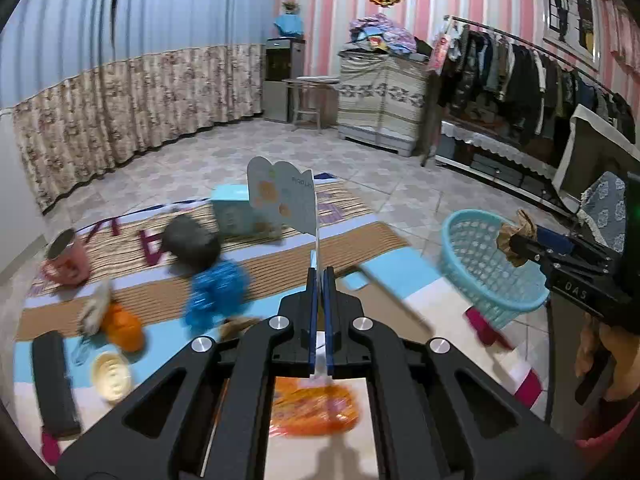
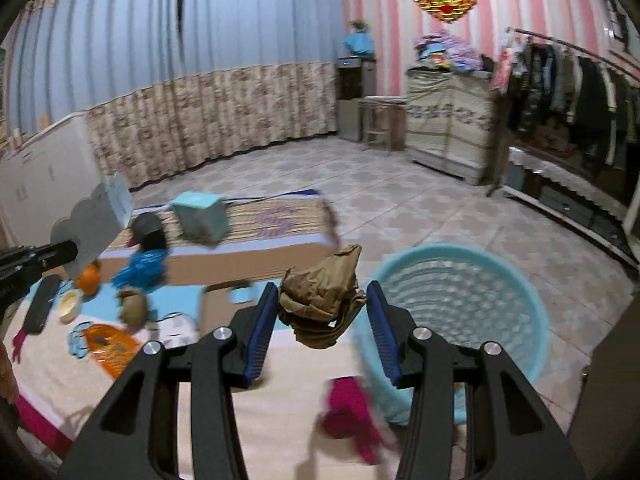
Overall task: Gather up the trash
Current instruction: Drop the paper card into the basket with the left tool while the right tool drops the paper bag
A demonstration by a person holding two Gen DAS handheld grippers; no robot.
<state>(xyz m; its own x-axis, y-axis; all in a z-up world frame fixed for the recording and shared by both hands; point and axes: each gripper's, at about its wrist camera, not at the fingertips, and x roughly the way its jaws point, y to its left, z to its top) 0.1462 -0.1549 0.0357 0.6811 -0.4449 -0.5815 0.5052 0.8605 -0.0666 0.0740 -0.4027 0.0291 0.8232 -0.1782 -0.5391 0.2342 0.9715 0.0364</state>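
My left gripper (image 1: 319, 276) is shut on a flat pale card wrapper (image 1: 282, 198) with orange spots, held upright above the mat; it also shows in the right wrist view (image 2: 94, 220). My right gripper (image 2: 322, 300) holds a crumpled brown paper (image 2: 324, 292) between its blue pads (image 2: 262, 326), beside the light blue basket (image 2: 532, 312). In the left wrist view the right gripper (image 1: 510, 242) holds the brown paper (image 1: 516, 236) over the basket's rim (image 1: 460, 240). An orange snack wrapper (image 1: 316, 408) lies on the mat below my left gripper.
On the striped mat (image 1: 372, 240) lie a pink cup (image 1: 66, 258), a dark cap (image 1: 192, 240), a teal box (image 1: 230, 208), a blue pompom (image 1: 218, 290), an orange fruit (image 1: 126, 326), a black remote (image 1: 54, 380). A clothes rack (image 1: 532, 68) stands right.
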